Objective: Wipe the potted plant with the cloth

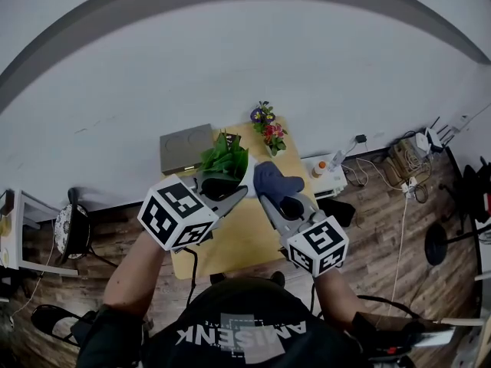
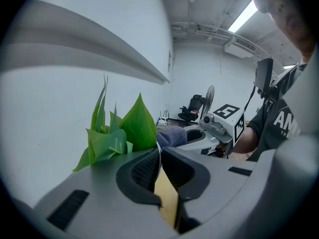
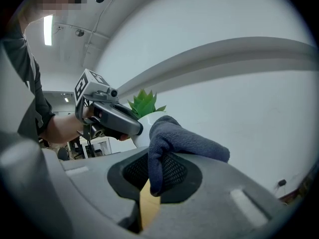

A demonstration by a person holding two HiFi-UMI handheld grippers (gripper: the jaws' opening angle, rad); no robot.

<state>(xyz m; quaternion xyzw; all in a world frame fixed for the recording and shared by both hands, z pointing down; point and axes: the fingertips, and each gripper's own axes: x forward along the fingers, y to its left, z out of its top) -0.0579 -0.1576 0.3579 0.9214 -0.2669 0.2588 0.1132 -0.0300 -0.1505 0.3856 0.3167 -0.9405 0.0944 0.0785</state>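
Both grippers engaged at the potted plant; cloth held beside the foliage.

Head view: potted plant (image 1: 225,159) stands at the far edge of the yellow table (image 1: 238,240); left gripper (image 1: 229,188) is at its pot and right gripper (image 1: 275,199) just beside, carrying the dark cloth (image 1: 272,179).
Left gripper view: left gripper (image 2: 158,166) pinches the thin white rim of the potted plant (image 2: 137,126), green leaves rising directly behind.
Right gripper view: right gripper (image 3: 154,176) is clamped on the cloth (image 3: 184,143), which is draped over one jaw, near the potted plant (image 3: 144,103).

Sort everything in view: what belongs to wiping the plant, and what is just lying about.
Job: potted plant; cloth; right gripper holding the cloth; left gripper at the pot.
Lying about: flower vase; grey box; white box; cables.
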